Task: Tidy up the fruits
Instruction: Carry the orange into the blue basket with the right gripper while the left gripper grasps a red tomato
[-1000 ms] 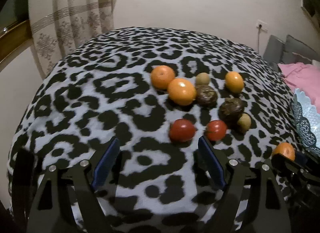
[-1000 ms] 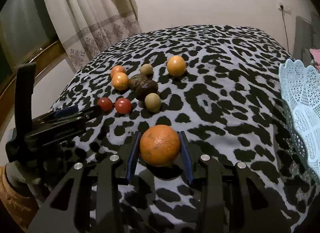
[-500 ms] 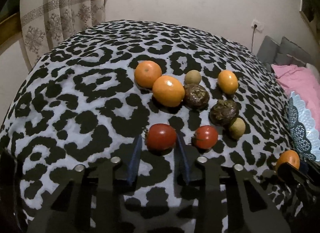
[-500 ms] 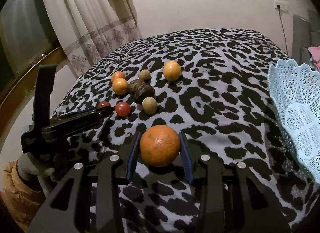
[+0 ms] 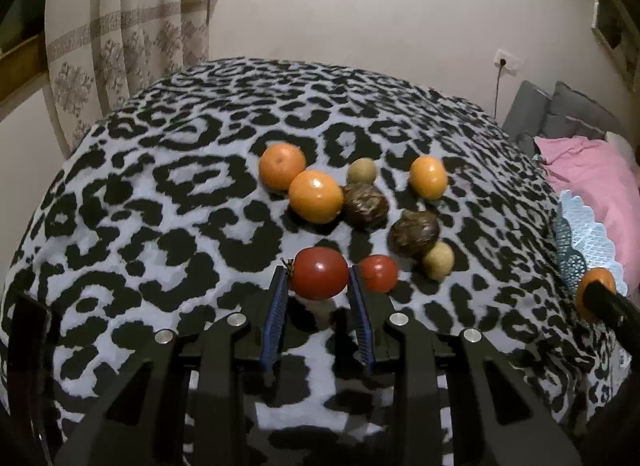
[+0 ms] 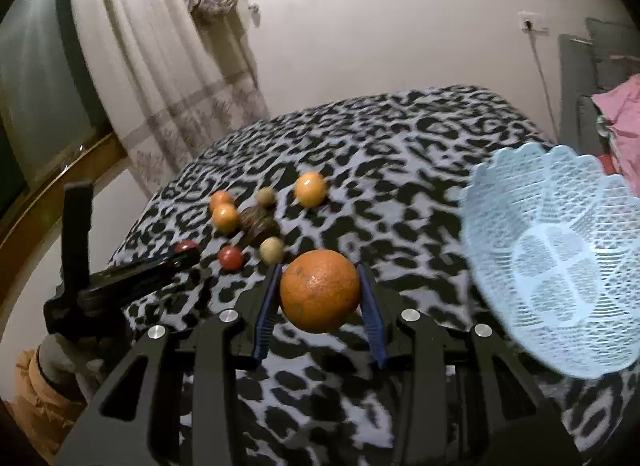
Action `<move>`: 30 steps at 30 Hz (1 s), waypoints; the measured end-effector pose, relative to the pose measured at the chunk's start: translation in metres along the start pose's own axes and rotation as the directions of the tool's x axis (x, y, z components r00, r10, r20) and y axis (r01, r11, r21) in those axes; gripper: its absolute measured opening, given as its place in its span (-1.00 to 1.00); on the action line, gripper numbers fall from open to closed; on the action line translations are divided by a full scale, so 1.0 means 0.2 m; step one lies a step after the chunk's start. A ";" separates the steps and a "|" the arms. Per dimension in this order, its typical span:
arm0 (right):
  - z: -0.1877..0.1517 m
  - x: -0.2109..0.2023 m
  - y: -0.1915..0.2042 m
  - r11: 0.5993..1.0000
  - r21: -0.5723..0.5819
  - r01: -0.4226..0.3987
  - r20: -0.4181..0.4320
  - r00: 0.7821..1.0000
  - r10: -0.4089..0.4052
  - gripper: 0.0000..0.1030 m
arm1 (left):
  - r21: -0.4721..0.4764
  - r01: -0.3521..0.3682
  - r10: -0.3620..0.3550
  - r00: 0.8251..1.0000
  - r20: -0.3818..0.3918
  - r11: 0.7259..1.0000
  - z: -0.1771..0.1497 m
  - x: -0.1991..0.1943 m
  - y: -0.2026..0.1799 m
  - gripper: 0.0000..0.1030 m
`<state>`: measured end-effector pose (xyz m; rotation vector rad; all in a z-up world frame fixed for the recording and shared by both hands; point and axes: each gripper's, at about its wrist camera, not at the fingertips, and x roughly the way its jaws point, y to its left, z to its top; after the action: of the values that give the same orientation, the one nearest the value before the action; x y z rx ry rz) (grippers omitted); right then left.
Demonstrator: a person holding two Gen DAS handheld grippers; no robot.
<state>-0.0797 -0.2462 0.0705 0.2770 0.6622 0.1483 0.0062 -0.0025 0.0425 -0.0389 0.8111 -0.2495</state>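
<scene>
The left hand-held gripper is clamping a tomato; the right hand-held gripper is gripping an orange beside the empty basket; eight fruits are waiting on the bed.

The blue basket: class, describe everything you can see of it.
The blue basket is pale blue plastic lattice with a scalloped rim and a four-lobed pattern in its base. It looks empty and sits on the leopard-print cover, tipped towards the camera in the right wrist view. A pink cloth lies behind it. No tool touches it.
</scene>
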 end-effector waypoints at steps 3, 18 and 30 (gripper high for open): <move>0.01 -0.06 -0.09 0.999 0.025 0.039 0.030 0.999 -0.040 -0.23 | 0.016 0.009 -0.009 1.000 0.010 1.000 0.01 -0.03 -0.05 -0.40; -0.08 -0.28 -0.59 0.946 0.154 0.284 0.015 0.957 -0.290 -0.23 | 0.113 0.050 -0.051 0.999 0.013 0.992 0.01 -0.07 -0.34 -0.39; -0.10 -0.40 -0.69 0.931 0.204 0.302 0.094 0.941 -0.326 0.02 | 0.208 0.119 -0.120 0.993 -0.005 0.971 0.01 -0.07 -0.65 -0.39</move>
<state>-0.1485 -0.3916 0.0611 0.3537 0.5868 -0.2395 -0.0292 -0.1257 0.0711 0.1081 0.7723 -0.4468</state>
